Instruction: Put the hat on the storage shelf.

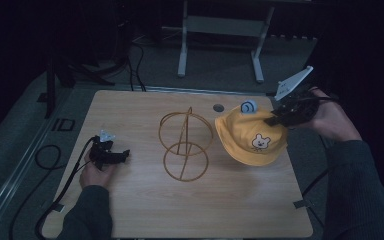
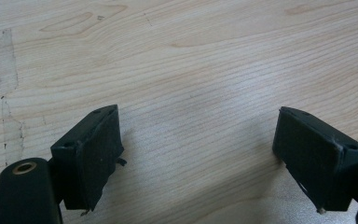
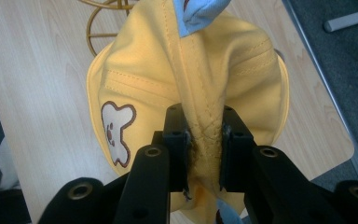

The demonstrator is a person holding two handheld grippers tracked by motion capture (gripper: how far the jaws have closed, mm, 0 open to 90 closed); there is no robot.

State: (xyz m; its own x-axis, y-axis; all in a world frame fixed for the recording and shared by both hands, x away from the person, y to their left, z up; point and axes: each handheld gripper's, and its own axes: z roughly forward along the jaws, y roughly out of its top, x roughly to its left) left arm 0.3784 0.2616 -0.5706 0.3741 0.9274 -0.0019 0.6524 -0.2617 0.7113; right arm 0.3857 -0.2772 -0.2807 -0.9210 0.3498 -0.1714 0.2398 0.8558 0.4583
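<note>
Left side of the desk (image 1: pixel 145 210): the left claw (image 1: pixel 125 153) rests low on the wood near the left edge, jaws spread wide with nothing between them, only bare grain showing past the pads (image 2: pixel 93 154).

Centre: a gold wire hat stand (image 1: pixel 185 145) stands upright and unoccupied, just left of the hat.

Right: the yellow bucket hat (image 1: pixel 250 137) (bear patch on the front, small blue ear on the crown) hangs lifted above the right half of the desk, brim drooping. The right claw (image 1: pixel 274 120) is closed narrow on a pinched fold of the crown along its seam, fabric bunched between the jaws.

Assessment: the hat appears light, soft and floppy; it will sag and swing from a single pinch. The stitched crown seam looks the soundest hold; the brim would likely fold.
</note>
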